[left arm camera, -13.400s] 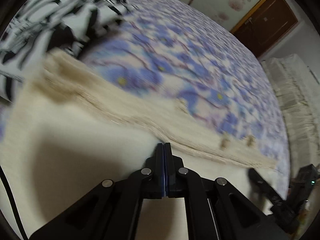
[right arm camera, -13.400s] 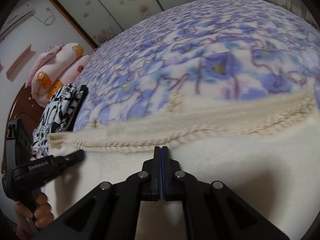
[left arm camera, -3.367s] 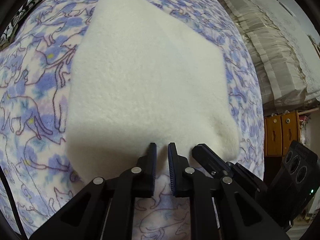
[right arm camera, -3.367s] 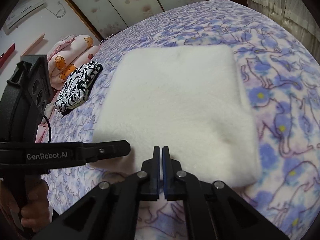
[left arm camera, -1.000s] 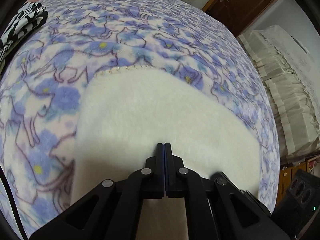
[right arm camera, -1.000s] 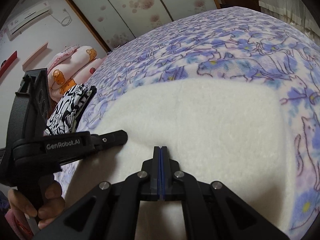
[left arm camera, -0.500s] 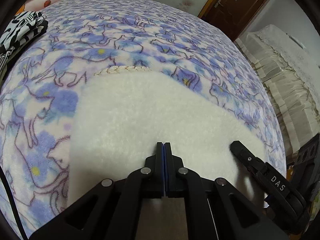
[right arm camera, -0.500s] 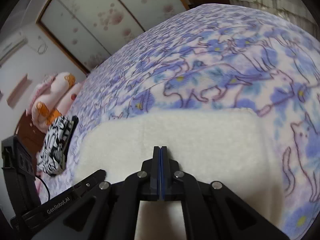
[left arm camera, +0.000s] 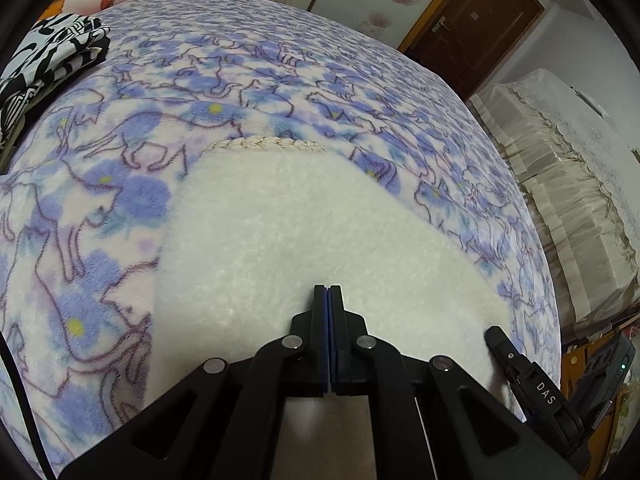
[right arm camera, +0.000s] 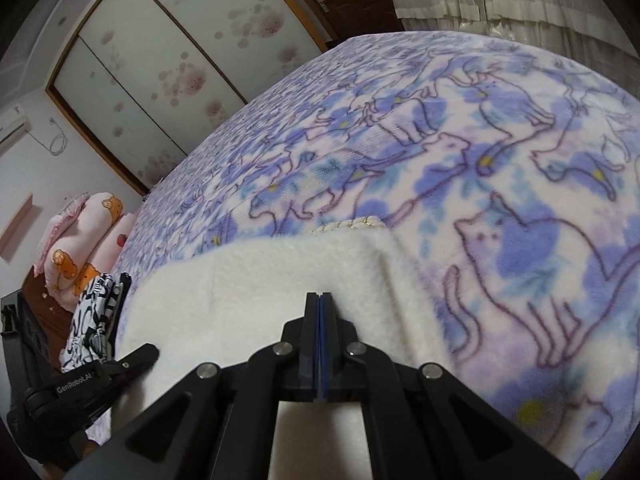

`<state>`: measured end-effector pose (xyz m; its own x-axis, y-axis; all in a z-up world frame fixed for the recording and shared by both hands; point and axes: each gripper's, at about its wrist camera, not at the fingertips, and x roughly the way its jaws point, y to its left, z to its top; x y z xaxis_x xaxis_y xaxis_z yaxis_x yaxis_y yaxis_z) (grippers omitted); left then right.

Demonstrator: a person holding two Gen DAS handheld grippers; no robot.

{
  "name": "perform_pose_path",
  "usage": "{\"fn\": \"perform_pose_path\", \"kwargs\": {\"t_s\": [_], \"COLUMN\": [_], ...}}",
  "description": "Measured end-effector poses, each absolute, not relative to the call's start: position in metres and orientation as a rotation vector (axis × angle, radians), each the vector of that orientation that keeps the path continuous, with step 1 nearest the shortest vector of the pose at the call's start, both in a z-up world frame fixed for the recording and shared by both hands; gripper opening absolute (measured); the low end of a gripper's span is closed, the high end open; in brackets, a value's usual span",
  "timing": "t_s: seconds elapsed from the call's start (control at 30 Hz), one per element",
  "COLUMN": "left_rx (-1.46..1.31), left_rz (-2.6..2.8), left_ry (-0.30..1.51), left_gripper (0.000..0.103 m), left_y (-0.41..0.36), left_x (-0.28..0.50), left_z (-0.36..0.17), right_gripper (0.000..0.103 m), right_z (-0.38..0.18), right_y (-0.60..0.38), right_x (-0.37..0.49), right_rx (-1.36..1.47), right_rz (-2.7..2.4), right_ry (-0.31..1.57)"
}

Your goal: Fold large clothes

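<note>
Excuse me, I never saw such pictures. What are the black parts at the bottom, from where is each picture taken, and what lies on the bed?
No robot here: a person holds a two-finger tool in each hand, with a camera looking along its fingers. One picture comes from the left tool, the other from the right tool. Both are shut, tips over a folded cream fleece garment; whether they pinch it is unclear. It lies on a purple cat-print blanket. A black-and-white folded cloth sits apart near the edge.

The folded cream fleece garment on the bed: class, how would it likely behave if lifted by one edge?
The cream fleece garment looks thick and plush, so it would probably droop and unfold. Its fuzzy pile probably grips, not slips. It seems light for its bulk, barely denting the cat-print blanket.
</note>
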<state>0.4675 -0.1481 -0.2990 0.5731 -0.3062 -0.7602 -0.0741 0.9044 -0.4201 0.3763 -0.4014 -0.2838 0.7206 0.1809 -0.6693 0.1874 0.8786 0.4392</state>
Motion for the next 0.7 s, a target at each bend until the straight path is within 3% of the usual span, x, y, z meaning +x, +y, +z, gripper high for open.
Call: {"fn": "perform_pose_path", "kwargs": {"t_s": [0.47, 0.6, 0.7], "left_rx": [-0.246, -0.176, -0.219], "left_rz": [-0.055, -0.010, -0.007], "left_ry": [1.064, 1.128, 1.176], "left_gripper": [0.001, 0.017, 0.041], "left_y": [-0.120, -0.104, -0.087], "left_x": [0.462, 0.456, 0.444], "left_z": [-0.264, -0.251, -0.248], "right_gripper": [0.000, 0.000, 0.009], "right_z": [-0.248, -0.236, -0.232], "right_y": [-0.426, -0.452, -0.464], "right_x": [0.366, 0.352, 0.338], "right_rx": [0.291, 0.320, 0.373], "right_rz": [-0.226, -0.156, -0.086], "right_ry": [0.865, 0.912, 0.981]}}
